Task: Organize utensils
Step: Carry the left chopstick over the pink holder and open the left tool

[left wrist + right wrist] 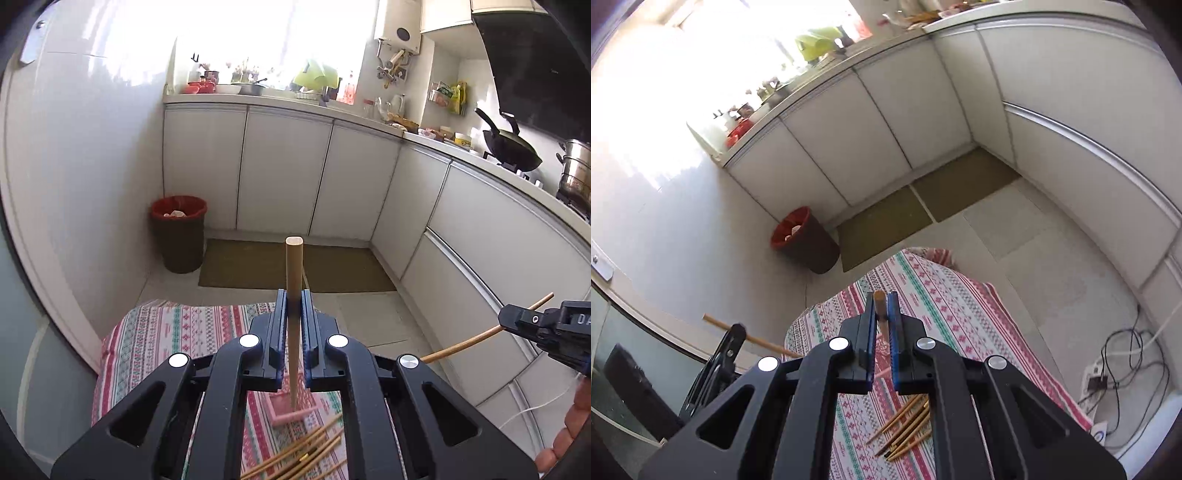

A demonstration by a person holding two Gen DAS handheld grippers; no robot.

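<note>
My left gripper [294, 295] is shut on a wooden chopstick [294, 273] whose thick end sticks out past the blue pads, raised above the table. My right gripper [882, 300] is shut on another chopstick [880, 300], of which only the thick end shows between the pads. In the left wrist view the right gripper [508, 320] appears at the right edge with its chopstick [461, 345] slanting through it. The left gripper [737, 332] shows at lower left in the right wrist view, its chopstick [720, 324] poking out. Several loose chopsticks [905, 428] lie on the patterned tablecloth [942, 295]. A pink tray [284, 411] lies beneath my left gripper.
White kitchen cabinets [284, 173] line the back and right. A red-lined bin [179, 232] stands in the floor corner beside brown mats [258, 266]. A wok [511, 147] and a steel pot [574, 170] sit on the stove. Cables and a power strip [1108, 373] lie on the floor.
</note>
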